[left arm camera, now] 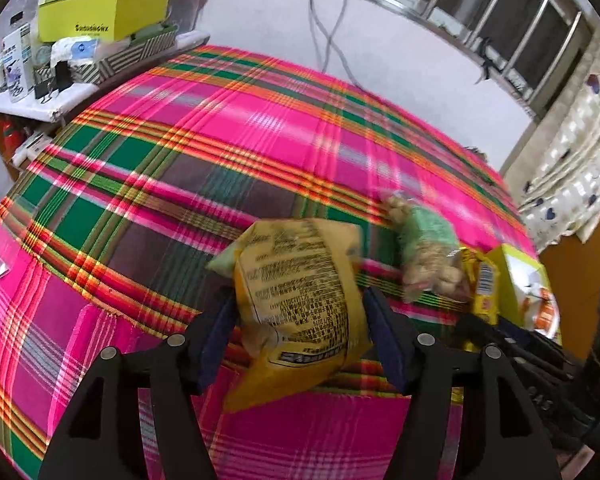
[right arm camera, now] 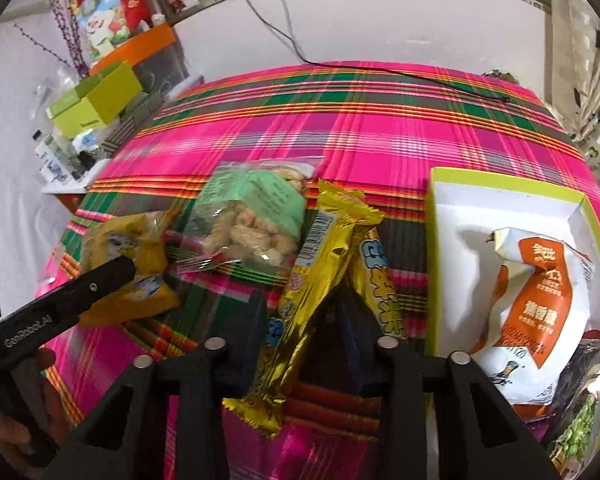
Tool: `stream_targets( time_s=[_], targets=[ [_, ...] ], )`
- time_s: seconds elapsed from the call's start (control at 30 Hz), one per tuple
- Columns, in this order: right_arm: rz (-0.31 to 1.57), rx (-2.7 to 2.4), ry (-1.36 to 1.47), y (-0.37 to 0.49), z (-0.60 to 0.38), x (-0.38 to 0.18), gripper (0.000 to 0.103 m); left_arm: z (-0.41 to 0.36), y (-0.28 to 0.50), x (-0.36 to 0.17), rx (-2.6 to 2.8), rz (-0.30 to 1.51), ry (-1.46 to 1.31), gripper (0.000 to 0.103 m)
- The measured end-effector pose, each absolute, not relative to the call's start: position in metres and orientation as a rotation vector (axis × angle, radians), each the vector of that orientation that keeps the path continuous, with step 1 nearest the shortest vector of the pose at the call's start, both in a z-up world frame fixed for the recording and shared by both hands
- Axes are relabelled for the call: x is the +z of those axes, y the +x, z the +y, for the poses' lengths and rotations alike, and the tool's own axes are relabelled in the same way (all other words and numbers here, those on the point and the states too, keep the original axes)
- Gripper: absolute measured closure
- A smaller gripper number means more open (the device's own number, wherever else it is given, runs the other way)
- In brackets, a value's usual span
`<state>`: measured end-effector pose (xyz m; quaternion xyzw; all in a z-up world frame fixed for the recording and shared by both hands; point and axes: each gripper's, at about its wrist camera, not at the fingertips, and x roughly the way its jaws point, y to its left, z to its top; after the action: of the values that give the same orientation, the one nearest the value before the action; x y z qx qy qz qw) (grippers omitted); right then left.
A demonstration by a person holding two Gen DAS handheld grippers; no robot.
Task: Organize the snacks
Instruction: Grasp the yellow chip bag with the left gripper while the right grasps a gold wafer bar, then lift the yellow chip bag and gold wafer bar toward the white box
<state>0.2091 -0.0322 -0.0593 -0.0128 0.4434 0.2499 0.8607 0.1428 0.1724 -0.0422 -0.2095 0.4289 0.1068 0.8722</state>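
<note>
On the pink plaid tablecloth [left arm camera: 220, 140] lies a yellow snack bag [left arm camera: 300, 292], printed side up. My left gripper [left arm camera: 302, 332] stands wide open around it, and its pads do not press the bag. The right wrist view shows that same bag [right arm camera: 128, 264] under a left fingertip [right arm camera: 116, 272]. My right gripper [right arm camera: 304, 316] is shut on a gold snack bar [right arm camera: 312, 272] that points away from me. A second yellow bar [right arm camera: 380, 280] lies just right of it. Behind them is a clear bag of puffs [right arm camera: 252, 216] with a green label.
A lime-edged box [right arm camera: 444, 240] at the right holds a white and orange bag [right arm camera: 540, 304] and darker packets. A side shelf at the left carries a green carton [left arm camera: 100, 12], bottles and a striped box. A cable [right arm camera: 380, 70] trails onto the table's far edge. A hand [right arm camera: 40, 400] holds the left gripper.
</note>
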Motion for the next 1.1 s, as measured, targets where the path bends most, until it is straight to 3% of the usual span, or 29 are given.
stream_targets(
  time_s=[0.13, 0.37, 1.1],
  targets=[
    [0.933, 0.507, -0.027, 0.211, -0.036, -0.059, 0.083, 0.175, 0.146, -0.047, 0.240, 0.908, -0.443, 0.038],
    [0.925, 0.528, -0.020, 0.205, -0.040, -0.058, 0.084, 0.177, 0.135, -0.045, 0.242, 0.876, -0.450, 0.045],
    [0.784, 0.622, 0.055, 0.124, -0.090, -0.009, 0.084, 0.125, 0.063, -0.001, 0.094, 0.789, -0.406, 0.046]
  ],
)
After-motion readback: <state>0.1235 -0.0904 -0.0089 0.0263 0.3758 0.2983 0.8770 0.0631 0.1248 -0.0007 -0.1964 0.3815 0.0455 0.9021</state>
